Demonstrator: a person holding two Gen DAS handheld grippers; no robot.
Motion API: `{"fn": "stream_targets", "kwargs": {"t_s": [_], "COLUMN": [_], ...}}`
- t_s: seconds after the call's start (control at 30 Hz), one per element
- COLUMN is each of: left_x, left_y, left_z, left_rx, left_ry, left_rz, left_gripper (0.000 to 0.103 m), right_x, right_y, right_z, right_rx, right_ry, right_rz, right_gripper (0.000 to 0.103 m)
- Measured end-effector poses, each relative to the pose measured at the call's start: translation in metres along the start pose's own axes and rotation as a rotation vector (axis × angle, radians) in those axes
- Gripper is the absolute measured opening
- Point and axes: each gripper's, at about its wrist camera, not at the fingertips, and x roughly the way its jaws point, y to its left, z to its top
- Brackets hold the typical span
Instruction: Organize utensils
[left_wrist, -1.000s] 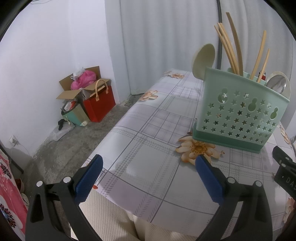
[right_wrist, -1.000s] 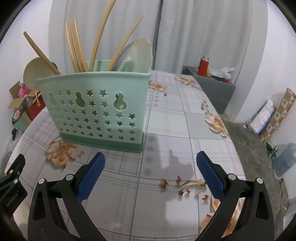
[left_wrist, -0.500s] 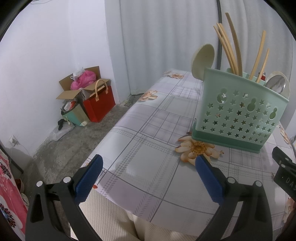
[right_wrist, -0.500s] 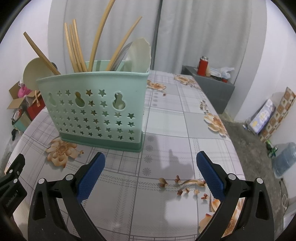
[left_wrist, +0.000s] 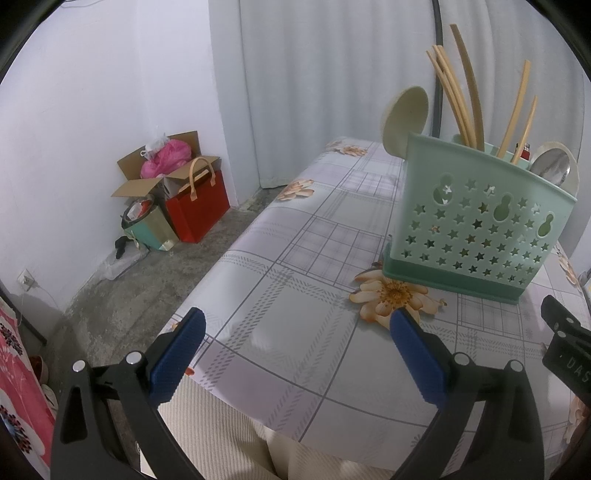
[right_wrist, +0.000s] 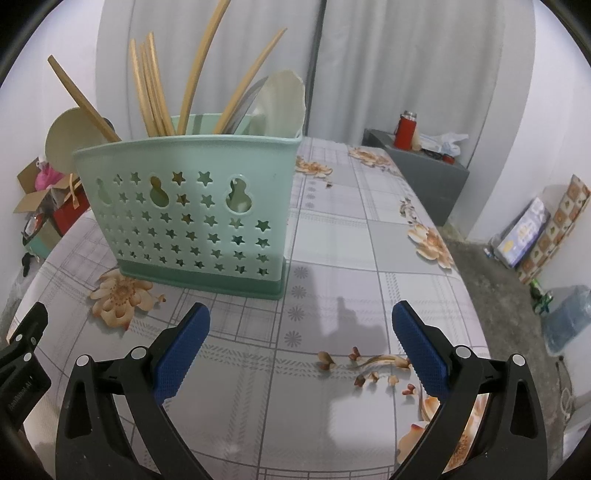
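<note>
- The left gripper (left_wrist: 295, 325) is hanging released over the near left corner of the table (left_wrist: 280, 236), its 2 blue pads spread wide with nothing between them.
- The right gripper (right_wrist: 301, 321) is likewise standing released, low over the near edge of the cloth, and it is grasping nothing.
- Compared with 1 second ago, very little is changing: both claws are keeping the same spread, and the green utensil holder (right_wrist: 192, 206) is only drifting a touch in each view, which reads as the hands easing slightly back or shifting aim, not as any move on the holder.
- The utensil holder is standing upright on the table, far and right of the left gripper, far and left of the right one, well apart from both.
- Inside it, the wooden chopsticks (right_wrist: 151, 96) are leaning up from the middle, a cream spoon (left_wrist: 406, 114) is sticking out at the left end, and a metal spoon (left_wrist: 552, 166) is resting at the right end.
- No loose utensil is showing on the cloth in either view.
- Judging from that, the sorting is looking finished or nearly so, and the hands appear to be pausing clear of the holder.
</note>
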Motion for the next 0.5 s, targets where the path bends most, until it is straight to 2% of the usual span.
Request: {"fn": "stream_targets", "kwargs": {"t_s": [0.5], "left_x": [0.0009], "left_y": [-0.0008], "left_z": [-0.0018], "left_rx": [-0.002], "left_ry": [0.001], "left_rz": [0.003], "left_gripper": [0.097], "right_x": [-0.001], "right_y": [0.0011], "right_z": [-0.001], "right_rx": [0.004], "right_ry": [0.006], "right_rz": [-0.004], "right_gripper": [0.095]}}
